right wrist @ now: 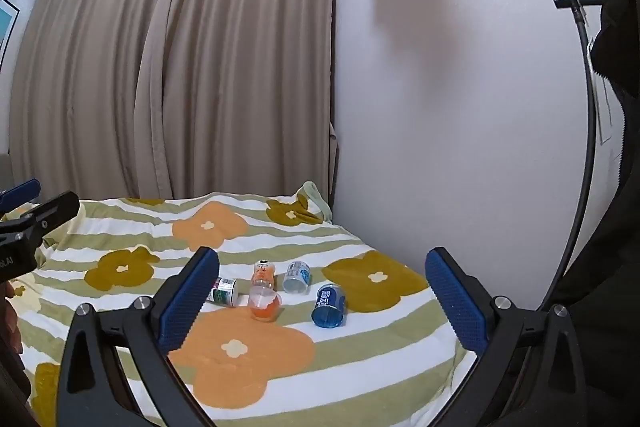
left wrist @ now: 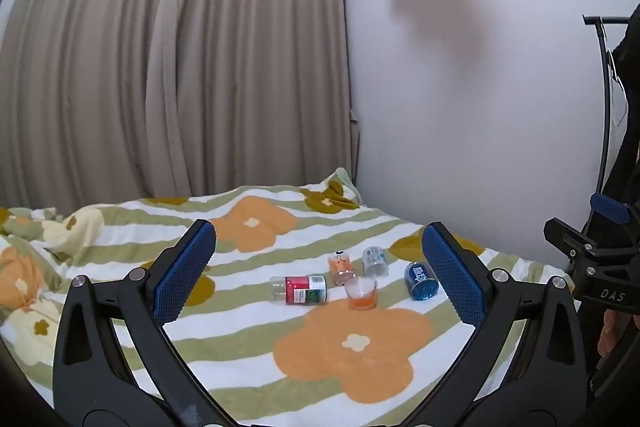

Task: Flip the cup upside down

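A small clear cup [left wrist: 361, 293] with an orange bottom stands upright, mouth up, on the flowered bedspread [left wrist: 260, 355]; the right wrist view shows the cup [right wrist: 264, 303] too. My left gripper [left wrist: 320, 267] is open, held above the bed well short of the cup, nothing between its blue pads. My right gripper [right wrist: 322, 291] is also open and empty, equally far back. The right gripper's body [left wrist: 600, 267] shows at the right edge of the left wrist view, and the left gripper's body [right wrist: 24, 231] at the left edge of the right wrist view.
Around the cup lie a red-labelled jar [left wrist: 300, 290] on its side, a small orange bottle [left wrist: 341, 267], a clear pale cup [left wrist: 375, 261] and a blue can [left wrist: 420, 281]. Beige curtains [left wrist: 172, 67] hang behind the bed, a white wall [left wrist: 480, 107] to the right, a black rack [left wrist: 604, 107] beside it.
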Demonstrator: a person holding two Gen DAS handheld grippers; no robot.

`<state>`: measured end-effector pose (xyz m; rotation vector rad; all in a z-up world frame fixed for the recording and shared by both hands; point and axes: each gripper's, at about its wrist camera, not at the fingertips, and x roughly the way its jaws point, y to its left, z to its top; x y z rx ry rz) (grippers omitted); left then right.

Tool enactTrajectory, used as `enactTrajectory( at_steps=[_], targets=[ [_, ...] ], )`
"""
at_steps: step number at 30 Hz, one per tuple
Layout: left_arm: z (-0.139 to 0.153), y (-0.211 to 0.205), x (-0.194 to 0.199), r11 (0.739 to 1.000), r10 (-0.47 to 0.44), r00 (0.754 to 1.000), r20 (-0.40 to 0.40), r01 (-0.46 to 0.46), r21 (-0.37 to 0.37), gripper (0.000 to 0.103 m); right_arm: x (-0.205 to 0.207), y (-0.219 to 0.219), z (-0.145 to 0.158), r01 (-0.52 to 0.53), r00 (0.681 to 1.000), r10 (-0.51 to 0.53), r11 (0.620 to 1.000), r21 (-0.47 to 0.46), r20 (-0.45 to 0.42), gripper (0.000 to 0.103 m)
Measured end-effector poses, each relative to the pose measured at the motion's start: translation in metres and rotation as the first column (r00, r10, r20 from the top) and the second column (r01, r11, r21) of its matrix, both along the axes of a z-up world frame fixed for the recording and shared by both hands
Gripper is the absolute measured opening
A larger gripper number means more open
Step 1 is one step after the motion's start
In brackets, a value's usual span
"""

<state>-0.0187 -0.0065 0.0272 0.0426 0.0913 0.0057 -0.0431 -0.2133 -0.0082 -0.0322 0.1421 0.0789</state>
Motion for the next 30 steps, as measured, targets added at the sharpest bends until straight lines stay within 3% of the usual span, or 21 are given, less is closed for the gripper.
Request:
enactTrajectory(
  at_steps=[7,30],
  targets=[
    [0.007,0.008,-0.015,1.0,-0.008,1.0,0.002,0.009,-0.024,0.103,0.002,-0.002,0.011,-0.008,1.0,0.008,1.0,0.009,-0.019,0.103],
    [0.009,0.02,-0.023,0.999,-0.025,1.0,-0.007,0.025,-0.021,0.103,-0.004,0.006,-0.003,-0.014,1.0,0.014,1.0,0.004,-0.015,0.103]
  ],
)
